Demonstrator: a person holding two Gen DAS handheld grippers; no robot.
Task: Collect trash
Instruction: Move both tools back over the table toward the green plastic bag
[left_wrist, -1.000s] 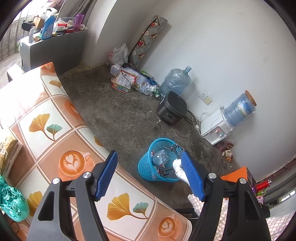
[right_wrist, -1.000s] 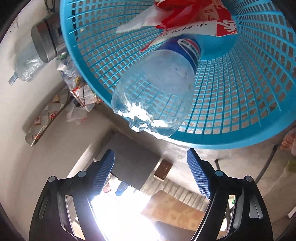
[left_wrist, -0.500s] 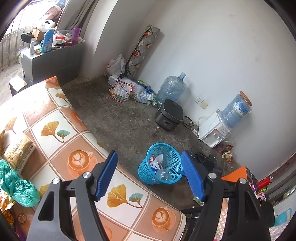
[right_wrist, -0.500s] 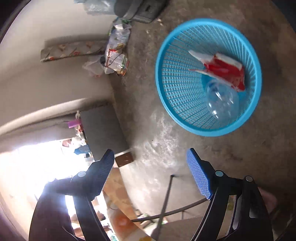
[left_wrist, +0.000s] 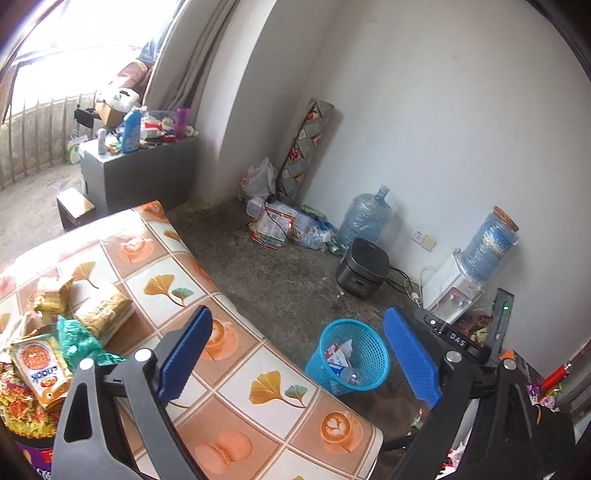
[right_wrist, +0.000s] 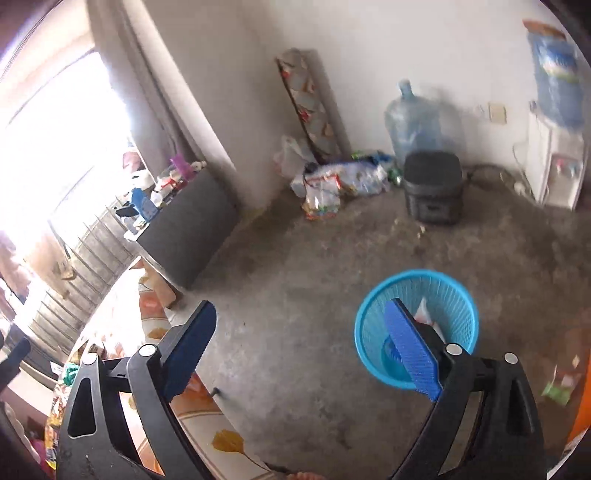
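A blue mesh basket (left_wrist: 369, 354) stands on the concrete floor beside the table and holds a red-and-white wrapper (left_wrist: 334, 350) and a clear bottle (left_wrist: 351, 376). My left gripper (left_wrist: 297, 356) hovers above the table edge, its jaws opening with nothing between them. On the table's left lies a trash pile: an orange snack packet (left_wrist: 38, 365), a green bag (left_wrist: 79, 343) and golden packets (left_wrist: 101, 310). My right gripper (right_wrist: 299, 352) hangs high over the floor, jaws opening and empty, its right finger in front of the basket (right_wrist: 417, 275).
A patterned tablecloth (left_wrist: 236, 373) covers the table. A black rice cooker (left_wrist: 364, 269), a water jug (left_wrist: 364, 221), a dispenser (left_wrist: 454, 291) and floor litter (left_wrist: 280, 225) line the wall. A grey cabinet (left_wrist: 136, 173) stands near the window.
The right gripper rose out of the basket and rolled upright, leaving the bottle inside. The left gripper drew back and up, showing more of the table's pile. Both jaws widened.
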